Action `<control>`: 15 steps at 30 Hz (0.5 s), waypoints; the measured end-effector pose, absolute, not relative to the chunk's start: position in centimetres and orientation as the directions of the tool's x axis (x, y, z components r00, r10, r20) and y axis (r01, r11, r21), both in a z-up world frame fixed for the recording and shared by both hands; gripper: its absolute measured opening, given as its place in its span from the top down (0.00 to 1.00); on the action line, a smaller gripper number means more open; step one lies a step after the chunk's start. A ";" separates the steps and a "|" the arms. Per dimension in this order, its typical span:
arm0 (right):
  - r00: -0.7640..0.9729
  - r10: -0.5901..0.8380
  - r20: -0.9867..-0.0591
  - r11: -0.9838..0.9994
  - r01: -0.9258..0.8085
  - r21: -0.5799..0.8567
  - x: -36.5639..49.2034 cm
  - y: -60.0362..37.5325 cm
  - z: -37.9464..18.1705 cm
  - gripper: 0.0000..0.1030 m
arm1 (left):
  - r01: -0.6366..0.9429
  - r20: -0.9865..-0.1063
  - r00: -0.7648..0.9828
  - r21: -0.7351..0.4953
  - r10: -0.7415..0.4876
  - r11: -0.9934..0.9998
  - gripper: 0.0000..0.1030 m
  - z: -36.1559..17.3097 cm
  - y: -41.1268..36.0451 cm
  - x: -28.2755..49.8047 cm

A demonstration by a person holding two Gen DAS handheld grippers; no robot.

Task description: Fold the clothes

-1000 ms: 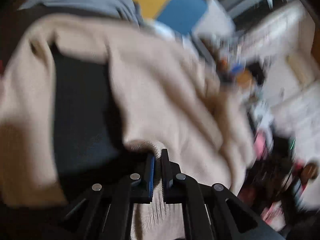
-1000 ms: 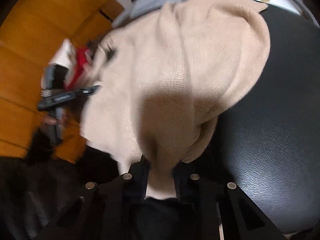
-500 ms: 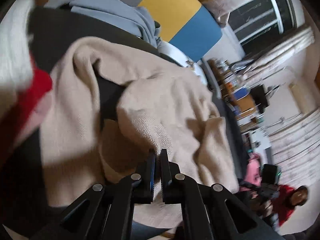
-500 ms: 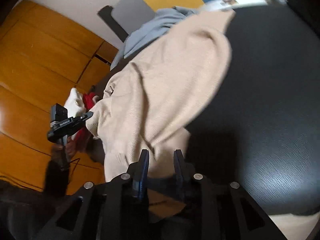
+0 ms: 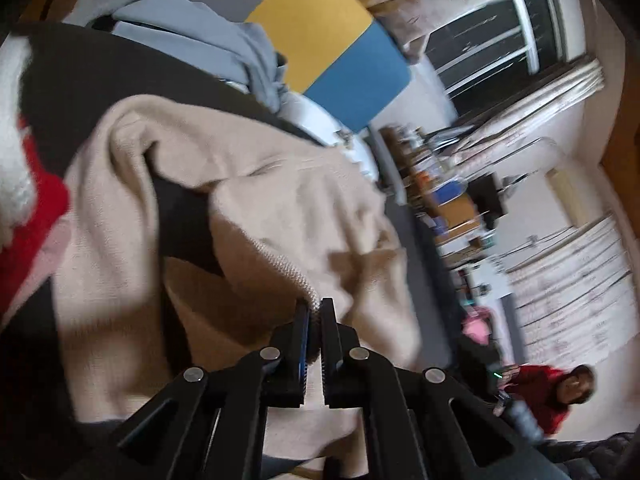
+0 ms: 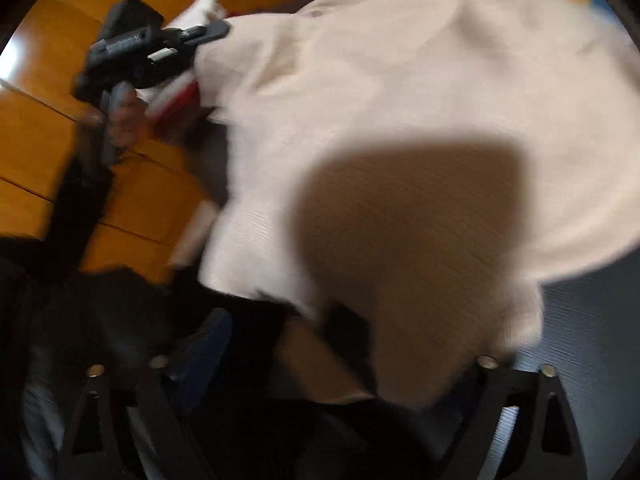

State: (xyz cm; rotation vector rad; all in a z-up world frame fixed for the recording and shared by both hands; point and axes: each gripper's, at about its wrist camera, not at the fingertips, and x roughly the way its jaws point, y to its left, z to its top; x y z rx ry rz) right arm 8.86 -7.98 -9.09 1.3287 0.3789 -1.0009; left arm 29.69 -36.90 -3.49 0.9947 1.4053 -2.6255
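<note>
Now the beige knit sweater [image 5: 280, 216] is lying spread over the dark tabletop [image 5: 100, 80], filling the middle of the left wrist view. Its long axis is running from the lower left of that frame toward the upper right, and one sleeve is bending up along the left side. The left gripper [image 5: 315, 312] is sitting at the lower centre, with its jaws pressed together and pinching a ribbed edge of the sweater, so the cloth is rising directly from its tips.

In the right wrist view the sweater [image 6: 400, 100] is covering most of the frame, blurred, with a large shadow on its middle. The right gripper [image 6: 320, 364] is at the bottom edge; its jaws are opening and are standing wide apart, and a lower flap of the sweater is hanging between them without being pressed. In the upper left of this frame the left gripper [image 6: 218, 30] is holding the far corner of the sweater, and a hand [image 6: 120, 114] is gripping its handle.
</note>
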 end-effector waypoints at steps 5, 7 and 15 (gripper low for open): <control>0.731 -0.682 -0.026 0.202 0.222 0.954 5.6 -4.6 -4.3 0.22 | 0.126 -0.339 -0.884 -0.836 0.322 -0.534 0.98 0.5 -37.8 31.0; 0.655 -0.748 0.102 0.317 0.219 0.923 5.2 -1.0 -2.2 0.22 | 0.074 -0.275 -0.904 -0.857 0.329 -0.511 0.99 1.6 -38.2 31.7; 0.350 -0.744 -0.569 -0.274 0.617 0.738 4.2 2.6 -3.8 0.11 | 0.200 -0.430 -0.862 -0.776 0.269 -0.598 0.98 0.1 -37.2 30.3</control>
